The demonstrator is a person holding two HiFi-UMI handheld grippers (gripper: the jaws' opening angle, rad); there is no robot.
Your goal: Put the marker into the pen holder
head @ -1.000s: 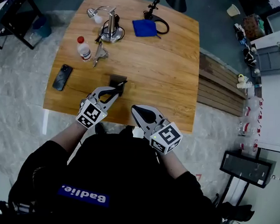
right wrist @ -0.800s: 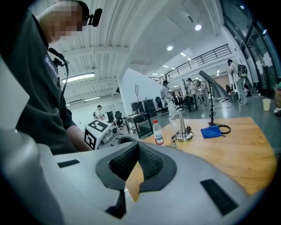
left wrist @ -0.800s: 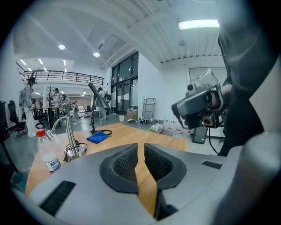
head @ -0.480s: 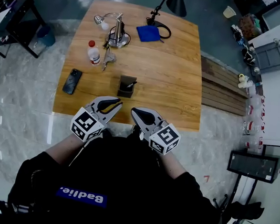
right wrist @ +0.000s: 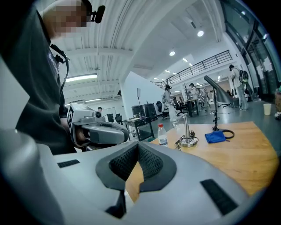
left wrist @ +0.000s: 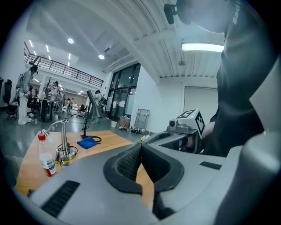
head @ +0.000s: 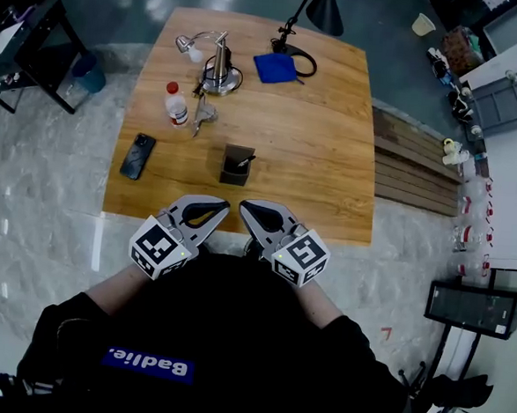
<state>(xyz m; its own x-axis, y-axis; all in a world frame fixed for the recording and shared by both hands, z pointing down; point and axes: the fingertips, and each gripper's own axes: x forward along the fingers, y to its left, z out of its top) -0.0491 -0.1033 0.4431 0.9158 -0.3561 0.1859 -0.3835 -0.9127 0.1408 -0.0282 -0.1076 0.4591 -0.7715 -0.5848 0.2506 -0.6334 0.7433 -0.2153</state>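
Note:
The dark square pen holder (head: 235, 167) stands on the wooden table (head: 316, 143), with the marker (head: 244, 161) leaning inside it. Both grippers hover over the table's near edge, short of the holder. My left gripper (head: 221, 205) is shut and holds nothing. My right gripper (head: 245, 206) sits beside it, also shut and empty. In the left gripper view the left gripper (left wrist: 140, 147) has its pads touching at the tip, and the right gripper's marker cube (left wrist: 193, 119) shows beyond it. The right gripper view shows the right gripper (right wrist: 138, 147) with its pads closed together.
A black phone (head: 137, 156) lies at the table's left. Behind the holder stand a small bottle (head: 176, 105), a metal stand with cables (head: 220, 66), a blue cloth (head: 278, 67) and a black lamp (head: 317, 7). A wooden bench (head: 411, 172) runs along the right side.
My left gripper has drawn back from the pen holder toward the person, leaving the marker in it. The right gripper stayed near the table edge; the view shifted slightly.

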